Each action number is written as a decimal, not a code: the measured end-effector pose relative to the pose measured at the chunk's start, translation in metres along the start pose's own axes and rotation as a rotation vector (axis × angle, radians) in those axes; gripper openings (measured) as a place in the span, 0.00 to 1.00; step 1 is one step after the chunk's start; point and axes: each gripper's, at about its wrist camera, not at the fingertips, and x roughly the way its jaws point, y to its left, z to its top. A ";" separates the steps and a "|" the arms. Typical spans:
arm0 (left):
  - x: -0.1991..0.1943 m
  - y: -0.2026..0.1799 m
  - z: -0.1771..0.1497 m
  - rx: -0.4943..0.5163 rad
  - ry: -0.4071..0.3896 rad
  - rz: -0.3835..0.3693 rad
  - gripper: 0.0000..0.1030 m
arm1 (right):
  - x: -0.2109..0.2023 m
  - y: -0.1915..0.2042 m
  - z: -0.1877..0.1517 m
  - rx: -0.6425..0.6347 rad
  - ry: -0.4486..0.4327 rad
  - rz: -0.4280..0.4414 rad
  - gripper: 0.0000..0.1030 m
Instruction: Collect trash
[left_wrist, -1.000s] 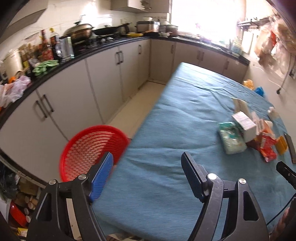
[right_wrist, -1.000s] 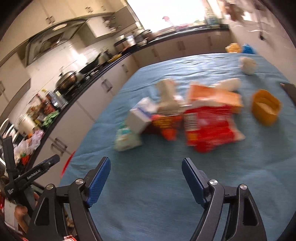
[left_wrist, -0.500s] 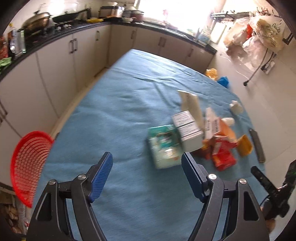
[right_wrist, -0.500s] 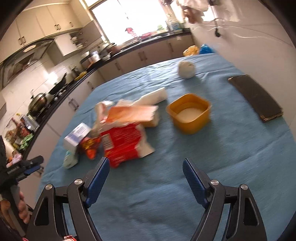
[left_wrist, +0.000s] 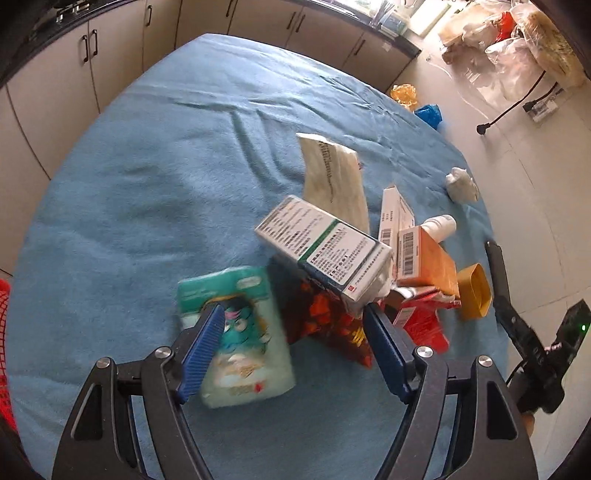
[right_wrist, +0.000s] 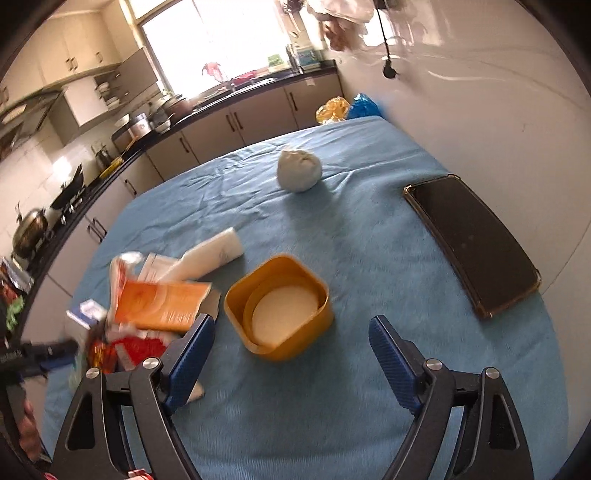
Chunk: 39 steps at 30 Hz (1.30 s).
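While both claws hung wide apart and empty above the blue-covered surface (left_wrist: 155, 177), the trash lay heaped at the centre of the left wrist view. The left claw (left_wrist: 291, 350) hovered just over the tissue pack (left_wrist: 240, 332), low in the frame, with its left finger crossing the pack's near corner. That pack looked soft and light; it would likely squash under pressure, so a pinch across its short width seemed the safest hold. The white-and-green carton (left_wrist: 325, 247) leaning on the red wrapper (left_wrist: 325, 325) looked stiff but hollow, best taken across its narrow faces. The wrapper looked thin and slippery, likely to crumple. In the right wrist view, the right claw (right_wrist: 291, 350) stood just short of the yellow tub (right_wrist: 280, 306), rigid and probably easy to grip by its wall; a black phone (right_wrist: 469, 240) lay well apart at the right, and a white wad (right_wrist: 299, 170) lay further up the frame.

Compared with half a second earlier, the left view had closed in on the pile and the red basket (left_wrist: 4, 332) had slid to a sliver at the left edge, while the right view had swung from the wrappers toward the tub.
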 end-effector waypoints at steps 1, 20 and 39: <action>0.001 -0.003 0.002 0.004 -0.002 0.001 0.74 | 0.003 -0.003 0.004 0.014 0.005 0.006 0.86; 0.028 -0.008 0.024 -0.178 0.057 -0.196 0.78 | 0.033 -0.008 0.007 0.047 0.055 0.018 0.79; 0.001 -0.020 0.006 -0.165 -0.034 -0.179 0.05 | 0.009 -0.008 -0.005 0.023 0.028 0.036 0.17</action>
